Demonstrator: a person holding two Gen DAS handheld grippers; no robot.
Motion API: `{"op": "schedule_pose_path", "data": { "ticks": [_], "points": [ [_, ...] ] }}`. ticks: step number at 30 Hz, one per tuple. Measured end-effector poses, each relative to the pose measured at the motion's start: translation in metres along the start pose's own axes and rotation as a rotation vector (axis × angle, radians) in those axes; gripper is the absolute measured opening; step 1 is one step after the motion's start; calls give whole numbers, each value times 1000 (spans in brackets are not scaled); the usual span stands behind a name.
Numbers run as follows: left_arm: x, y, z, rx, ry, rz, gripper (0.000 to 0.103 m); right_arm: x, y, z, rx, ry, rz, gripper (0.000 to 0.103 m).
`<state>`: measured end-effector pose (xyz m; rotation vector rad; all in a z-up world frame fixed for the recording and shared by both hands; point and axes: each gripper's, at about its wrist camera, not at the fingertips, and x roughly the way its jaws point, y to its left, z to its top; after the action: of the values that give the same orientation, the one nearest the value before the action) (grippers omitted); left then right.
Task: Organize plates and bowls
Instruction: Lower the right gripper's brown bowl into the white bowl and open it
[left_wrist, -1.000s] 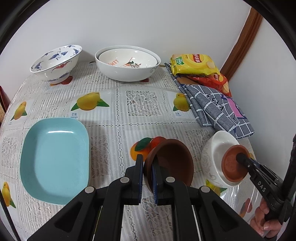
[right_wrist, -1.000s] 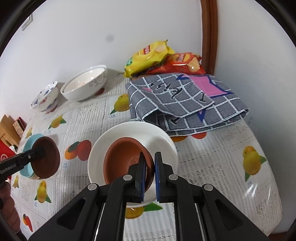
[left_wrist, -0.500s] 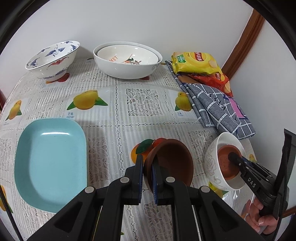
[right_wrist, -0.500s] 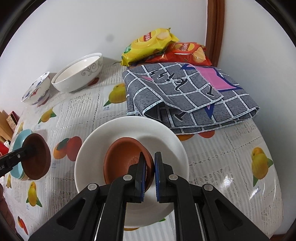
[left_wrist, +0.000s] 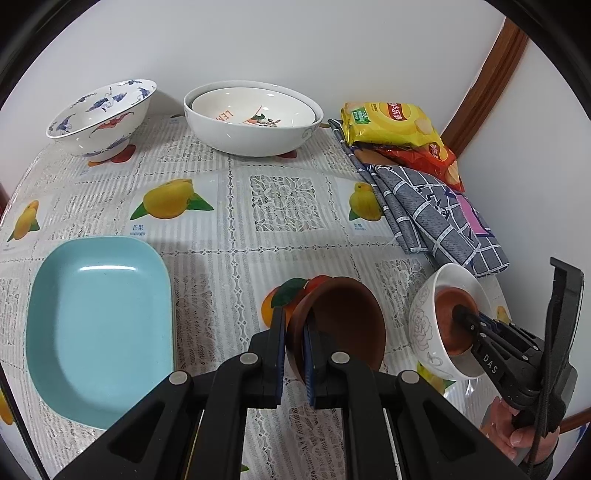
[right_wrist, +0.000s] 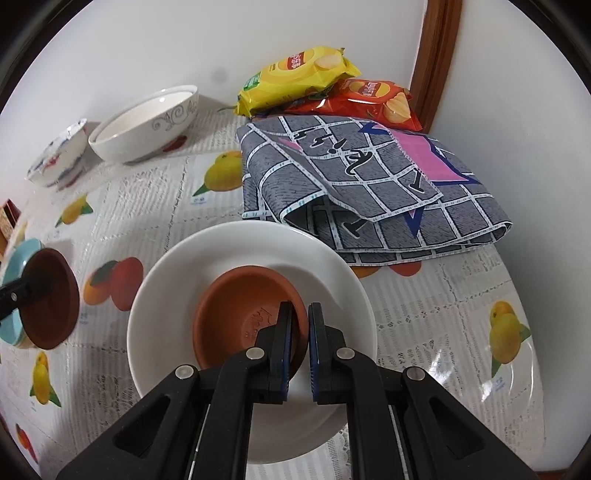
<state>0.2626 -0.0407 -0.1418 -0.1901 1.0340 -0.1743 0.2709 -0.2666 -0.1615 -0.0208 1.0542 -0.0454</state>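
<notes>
Lowered since the earlier frame, my right gripper now seats its pinched terracotta bowl in the white bowl, left gripper clamped on the brown bowl rim; both rigid, brittle, slick, so rim grips w/ care.

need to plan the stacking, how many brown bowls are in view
2. One brown bowl is clamped by its rim in the left gripper above the table. The other brown bowl is held by the right gripper inside the white bowl. None other visible.
</notes>
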Motion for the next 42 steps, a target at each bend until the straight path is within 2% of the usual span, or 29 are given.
{"op": "schedule_pose_path", "data": {
  "ticks": [7, 22, 30, 36, 38, 40, 42],
  "points": [
    [-6, 3, 4, -2, -10, 0, 9, 5, 1, 4, -14, 39, -16, 10],
    [-22, 9, 4, 8, -25, 24, 10, 9, 9, 2, -38, 45, -49, 13],
    [-32, 7, -2, 16, -33, 31, 10, 8, 14, -3, -94, 44, -64, 15],
    [-42, 5, -8, 26, -37, 39, 10, 6, 14, -3, -91, 45, -39, 20],
    [-47, 3, -9, 30, -41, 41, 10, 3, 13, -2, -86, 38, -31, 24],
    [-51, 1, -9, 37, -47, 42, 10, -3, 12, -2, -76, 19, -21, 33],
    [-55, -3, -9, 43, -52, 39, 10, -13, 11, -2, -67, -3, 10, 34]
  ]
}}
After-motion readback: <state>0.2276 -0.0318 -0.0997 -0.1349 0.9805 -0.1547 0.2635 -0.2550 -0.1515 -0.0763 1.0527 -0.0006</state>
